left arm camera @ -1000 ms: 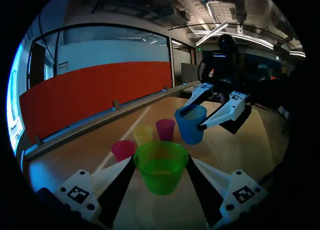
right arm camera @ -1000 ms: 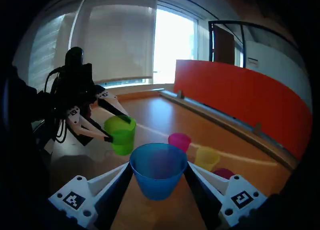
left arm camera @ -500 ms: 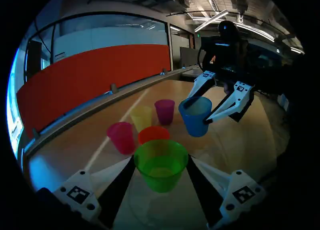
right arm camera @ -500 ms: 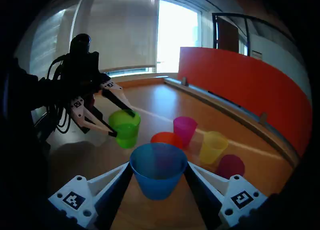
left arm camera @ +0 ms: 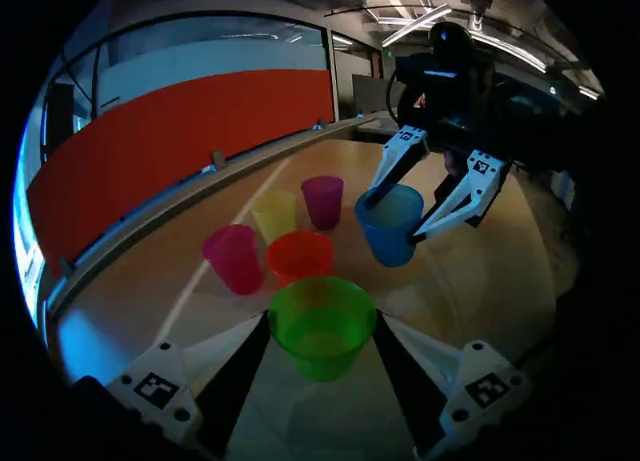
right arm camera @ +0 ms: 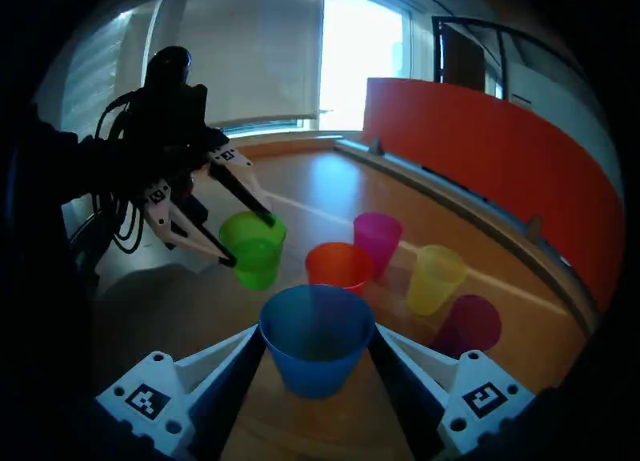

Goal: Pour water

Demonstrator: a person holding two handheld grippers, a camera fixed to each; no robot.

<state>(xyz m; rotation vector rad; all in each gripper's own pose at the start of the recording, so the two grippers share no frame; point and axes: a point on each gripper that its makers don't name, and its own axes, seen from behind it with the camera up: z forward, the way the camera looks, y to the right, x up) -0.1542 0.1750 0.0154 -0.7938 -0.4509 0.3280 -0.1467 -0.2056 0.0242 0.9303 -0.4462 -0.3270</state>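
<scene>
If sight serves, orange cup (left arm camera: 300,255) intervenes.

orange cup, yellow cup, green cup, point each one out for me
orange cup (left arm camera: 300,267), left gripper view, on its front wall.
yellow cup (left arm camera: 274,217), left gripper view, on its side wall.
green cup (left arm camera: 322,361), left gripper view, on its front wall below the rim.

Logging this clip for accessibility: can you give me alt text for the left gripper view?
The left gripper holds a green cup between its fingers over a wooden table, facing the right gripper, which holds a blue cup. A pink cup, orange cup, yellow cup and magenta cup stand between them.
</scene>
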